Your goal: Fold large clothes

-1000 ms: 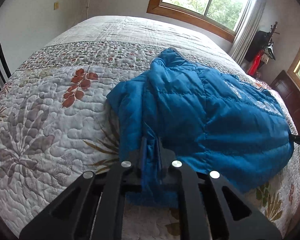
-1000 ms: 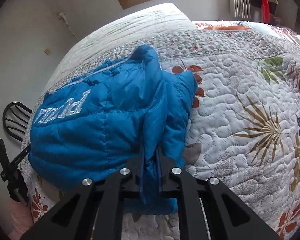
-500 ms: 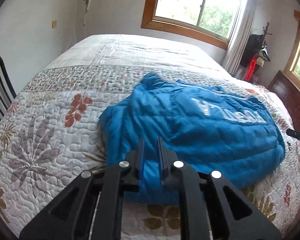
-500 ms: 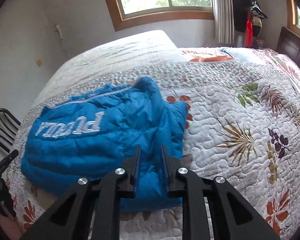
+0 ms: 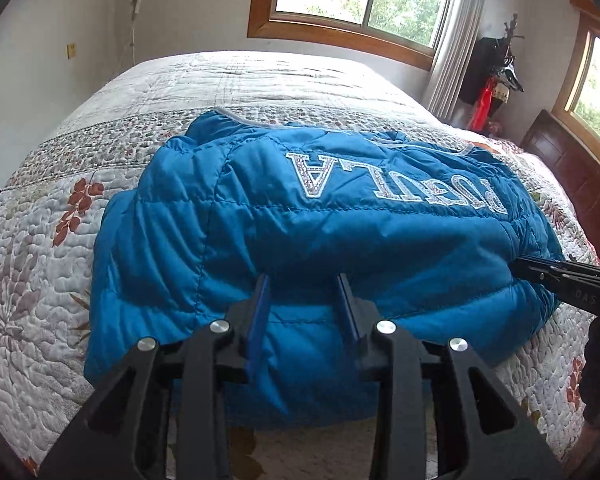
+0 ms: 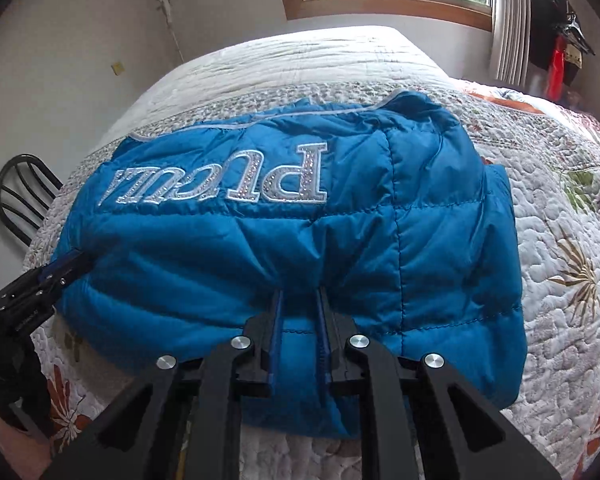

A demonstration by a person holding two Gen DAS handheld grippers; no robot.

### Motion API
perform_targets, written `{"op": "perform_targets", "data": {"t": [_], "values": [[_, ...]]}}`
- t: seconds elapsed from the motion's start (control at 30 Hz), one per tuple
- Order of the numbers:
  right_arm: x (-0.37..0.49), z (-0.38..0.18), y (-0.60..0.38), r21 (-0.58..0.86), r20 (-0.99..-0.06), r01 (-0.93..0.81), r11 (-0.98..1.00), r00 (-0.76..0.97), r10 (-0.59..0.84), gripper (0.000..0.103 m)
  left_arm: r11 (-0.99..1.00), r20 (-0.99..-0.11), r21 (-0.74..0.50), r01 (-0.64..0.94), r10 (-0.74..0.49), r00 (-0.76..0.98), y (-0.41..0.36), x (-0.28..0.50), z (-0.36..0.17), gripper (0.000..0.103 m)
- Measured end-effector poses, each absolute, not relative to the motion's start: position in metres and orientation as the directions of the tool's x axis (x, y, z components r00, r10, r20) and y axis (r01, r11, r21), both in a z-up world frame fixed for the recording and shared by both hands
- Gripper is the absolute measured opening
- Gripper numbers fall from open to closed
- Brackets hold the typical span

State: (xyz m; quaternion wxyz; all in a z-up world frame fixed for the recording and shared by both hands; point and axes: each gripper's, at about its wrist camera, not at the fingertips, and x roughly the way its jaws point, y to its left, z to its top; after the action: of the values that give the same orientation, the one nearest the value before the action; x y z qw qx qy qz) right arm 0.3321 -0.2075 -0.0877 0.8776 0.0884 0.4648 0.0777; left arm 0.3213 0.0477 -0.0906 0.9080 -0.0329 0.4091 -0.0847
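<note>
Left wrist view: the blue quilted puffer jacket [image 5: 300, 232] with silver lettering lies folded on the floral quilted bedspread [image 5: 40, 248]. The left gripper [image 5: 305, 280] has its jaws opening over the jacket's near edge, pads apparently clear of the fabric.

Right wrist view: the right gripper [image 6: 299, 294] is closing — jaws narrow, fabric seemingly between them, though the pinch itself is hard to confirm.

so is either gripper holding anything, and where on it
The right gripper is closing its fingers on the near edge of the blue jacket, fabric bunched between them. The left gripper is opening; the same edge lies between its fingers, apparently not gripped.
</note>
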Motion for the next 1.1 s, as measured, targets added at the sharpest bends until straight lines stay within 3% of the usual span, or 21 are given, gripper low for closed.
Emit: {"op": "perform_targets", "data": {"t": [0.33, 0.57, 0.67, 0.7, 0.73, 0.8, 0.83, 0.87, 1.0, 1.1], "values": [[0.333, -0.103, -0.193, 0.131, -0.802, -0.054, 0.99, 0.581, 0.138, 0.013, 0.986, -0.746, -0.115, 0.122, -0.167, 0.645, 0.045, 0.323, -0.106, 0.033], [0.335, -0.105, -0.195, 0.144, -0.798, -0.053, 0.988, 0.584, 0.148, 0.012, 0.985, -0.746, -0.122, 0.119, -0.171, 0.644, 0.046, 0.323, -0.108, 0.033], [0.331, -0.092, -0.207, 0.234, -0.784, -0.062, 0.97, 0.578, 0.226, 0.016, 0.985, -0.749, -0.119, 0.122, -0.17, 0.64, 0.047, 0.32, -0.098, 0.031], [0.328, -0.084, -0.214, 0.27, -0.77, -0.076, 0.96, 0.581, 0.263, 0.024, 0.985, -0.749, -0.121, 0.121, -0.17, 0.64, 0.05, 0.318, -0.093, 0.034], [0.323, -0.074, -0.223, 0.292, -0.748, -0.083, 0.953, 0.602, 0.282, 0.041, 0.985, -0.742, -0.131, 0.116, -0.175, 0.648, 0.055, 0.316, -0.085, 0.036], [0.312, -0.054, -0.245, 0.307, -0.702, -0.057, 0.95, 0.66, 0.267, 0.065, 0.983, -0.722, -0.155, 0.093, -0.177, 0.669, 0.072, 0.314, -0.07, 0.061], [0.309, -0.047, -0.258, 0.324, -0.687, -0.047, 0.945, 0.675, 0.269, 0.074, 0.981, -0.713, -0.175, 0.086, -0.187, 0.676, 0.084, 0.314, -0.063, 0.067], [0.309, -0.042, -0.271, 0.345, -0.679, -0.038, 0.938, 0.68, 0.277, 0.077, 0.979, -0.711, -0.186, 0.079, -0.19, 0.677, 0.095, 0.317, -0.059, 0.072], [0.325, -0.05, -0.321, 0.378, -0.703, 0.063, 0.924, 0.669, 0.242, 0.085, 0.98, -0.754, -0.195, -0.035, -0.126, 0.645, 0.145, 0.334, -0.065, 0.075], [0.343, -0.077, -0.346, 0.475, -0.713, 0.071, 0.877, 0.615, 0.336, 0.085, 0.962, -0.781, -0.263, -0.077, -0.166, 0.602, 0.176, 0.346, -0.078, 0.077]]}}
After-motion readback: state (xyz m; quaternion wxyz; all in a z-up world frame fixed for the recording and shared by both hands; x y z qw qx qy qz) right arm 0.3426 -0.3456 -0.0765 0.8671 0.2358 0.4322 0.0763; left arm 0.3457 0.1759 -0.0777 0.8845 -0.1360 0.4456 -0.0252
